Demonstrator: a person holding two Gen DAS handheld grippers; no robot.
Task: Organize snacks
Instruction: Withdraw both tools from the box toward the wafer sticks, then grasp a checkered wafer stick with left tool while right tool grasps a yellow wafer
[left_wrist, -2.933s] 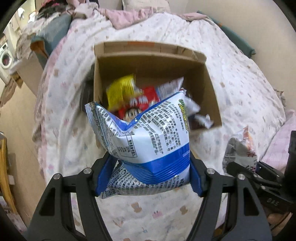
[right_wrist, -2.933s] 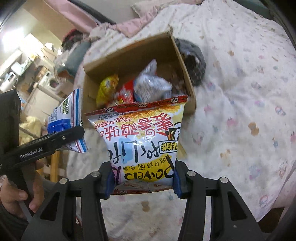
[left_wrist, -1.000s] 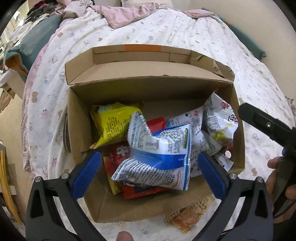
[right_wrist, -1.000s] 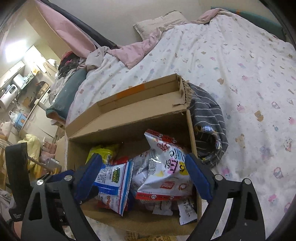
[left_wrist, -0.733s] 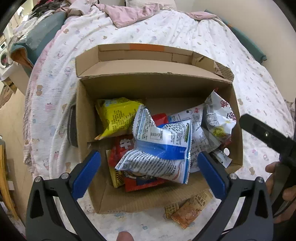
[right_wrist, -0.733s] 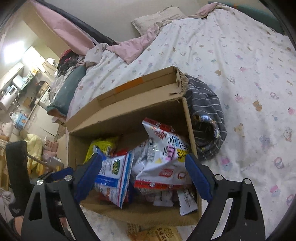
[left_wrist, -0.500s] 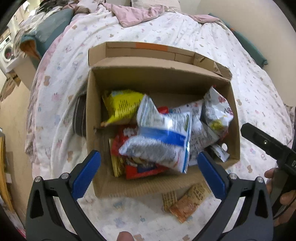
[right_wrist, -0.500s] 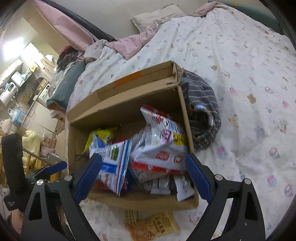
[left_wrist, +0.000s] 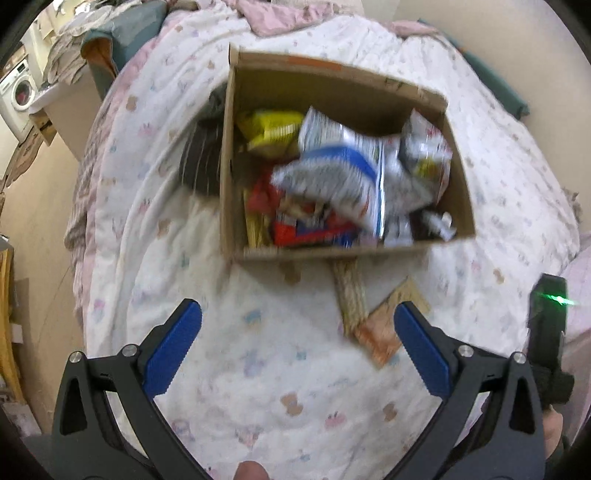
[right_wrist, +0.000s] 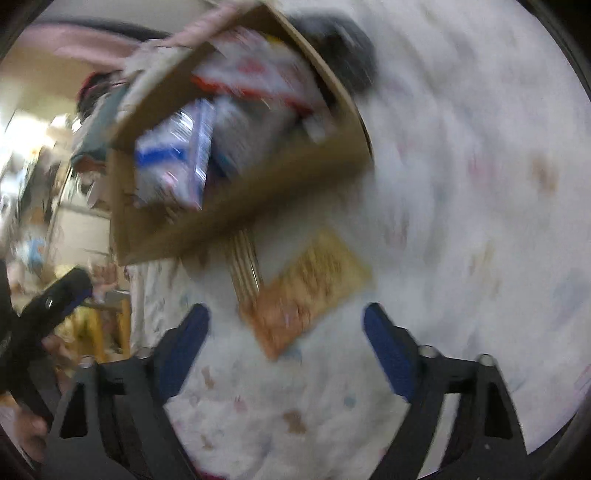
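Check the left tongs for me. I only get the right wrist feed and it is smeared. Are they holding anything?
Observer: No. In the left wrist view the left tongs are open and empty above the bedspread.
Operator: What is in the far left corner?
Observer: A yellow bag lies in that corner of the cardboard box, beside the blue-and-white bag.
Operator: Is anything under that one?
Observer: A red packet shows below it, against the near wall.

patterned quilt (left_wrist: 280, 369), washing machine (left_wrist: 18, 96), beige wall (left_wrist: 517, 48)
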